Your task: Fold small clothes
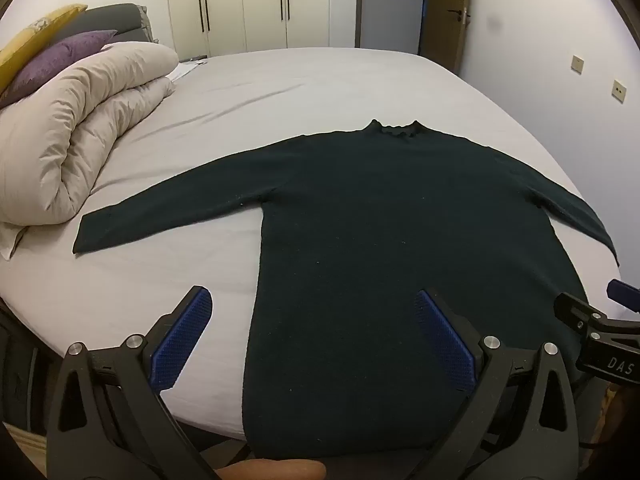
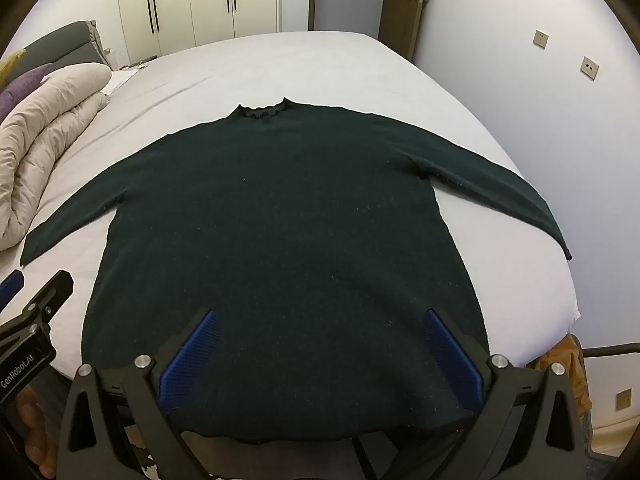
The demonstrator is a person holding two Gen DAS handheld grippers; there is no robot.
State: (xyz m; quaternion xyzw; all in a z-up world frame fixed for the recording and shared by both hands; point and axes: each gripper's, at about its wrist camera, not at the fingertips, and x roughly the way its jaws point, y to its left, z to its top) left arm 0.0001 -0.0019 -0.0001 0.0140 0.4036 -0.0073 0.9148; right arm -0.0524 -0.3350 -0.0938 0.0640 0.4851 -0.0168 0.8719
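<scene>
A dark green long-sleeved sweater [image 1: 360, 216] [image 2: 288, 216] lies flat on the bed, collar at the far end, both sleeves spread out to the sides, hem hanging over the near edge. My left gripper [image 1: 312, 300] hovers open above the sweater's lower left edge, one blue pad over the sheet and one over the cloth. My right gripper [image 2: 320, 320] hovers open above the lower middle of the sweater. Nothing sits between either pair of pads. The tip of the right gripper [image 1: 596, 328] shows at the right edge of the left wrist view, and the left gripper [image 2: 28, 320] at the left edge of the right wrist view.
The bed [image 1: 280, 92] has a pale grey sheet. A rolled beige duvet [image 1: 76, 136] and purple and yellow pillows [image 1: 52, 60] lie at the far left. Wardrobes [image 1: 240, 4] and a door stand behind; a wall with sockets runs along the right.
</scene>
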